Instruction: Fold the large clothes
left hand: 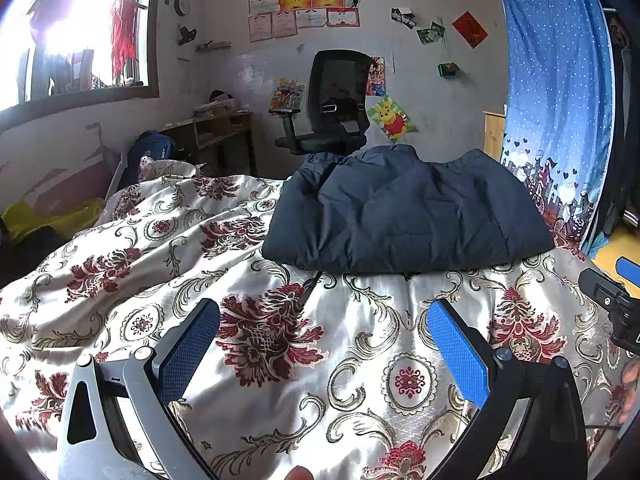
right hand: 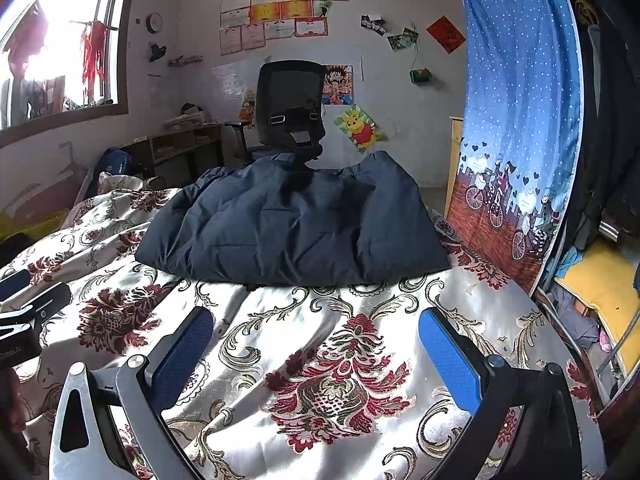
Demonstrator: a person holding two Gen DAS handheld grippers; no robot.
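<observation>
Jacket [left hand: 408, 216] folded on bedspread [left hand: 280, 360].
Your left gripper [left hand: 323, 344] and right gripper [right hand: 316, 344] hover wide apart, empty, short of it.

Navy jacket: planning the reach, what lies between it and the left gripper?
Only floral bedspread separates the open left gripper from the navy jacket; the left wrist view shows it.

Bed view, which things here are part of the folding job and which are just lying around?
Part of the job: navy padded jacket, left gripper, right gripper, floral bedspread.
Lying about: office chair, blue curtain, desk, Pooh poster.
</observation>
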